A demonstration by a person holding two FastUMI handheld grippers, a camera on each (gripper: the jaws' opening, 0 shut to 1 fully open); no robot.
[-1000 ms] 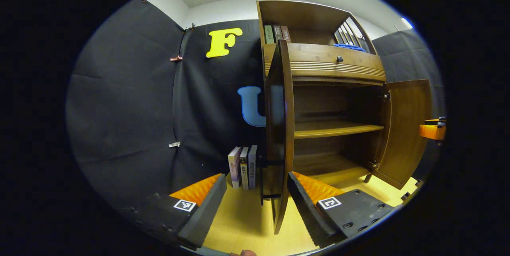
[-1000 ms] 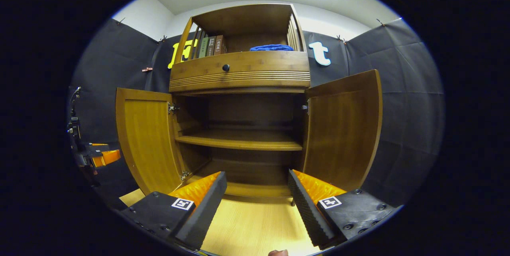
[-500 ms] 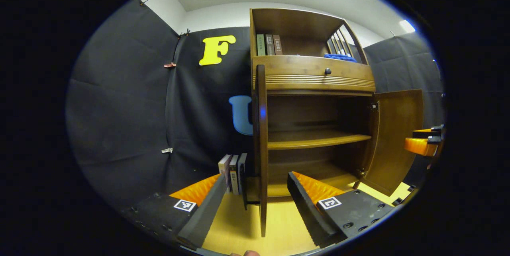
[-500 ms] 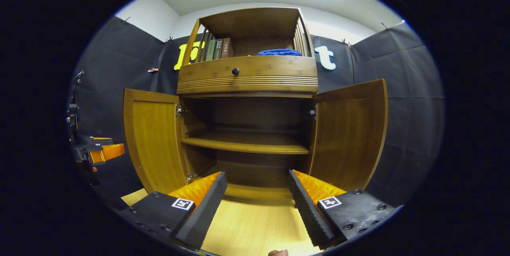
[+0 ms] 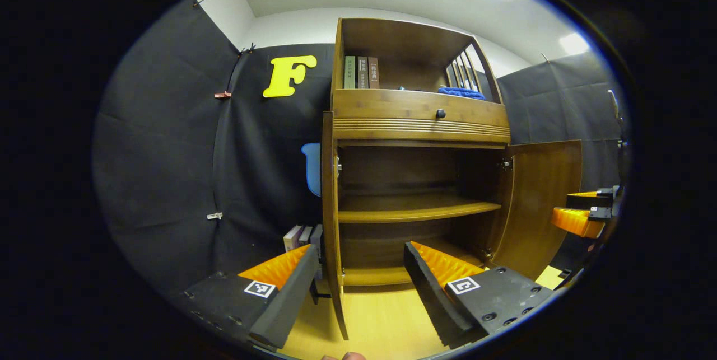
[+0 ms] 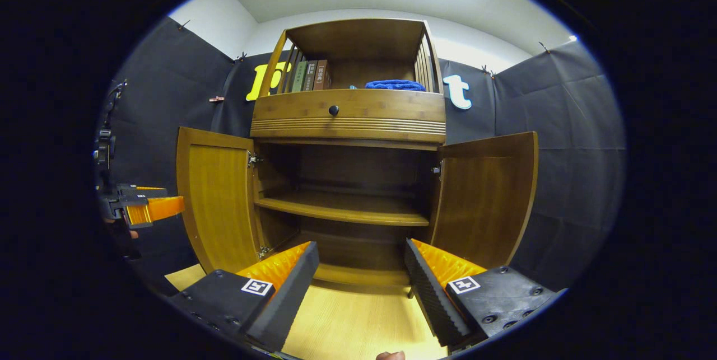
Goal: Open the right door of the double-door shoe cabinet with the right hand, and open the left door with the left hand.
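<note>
Basically done: cabinet at 12 o'clock in right gripper view, both doors swung wide. Left door at 9, right door at 3. Left gripper: fingers spread, nothing held, left door's edge standing between them, no contact seen. Right gripper: fingers spread, empty, facing shelf. Judgement: doors stiff, rigid wood panels on hinges, light swing. No door handles visible; best hold is free vertical edge, far from hinge.
</note>
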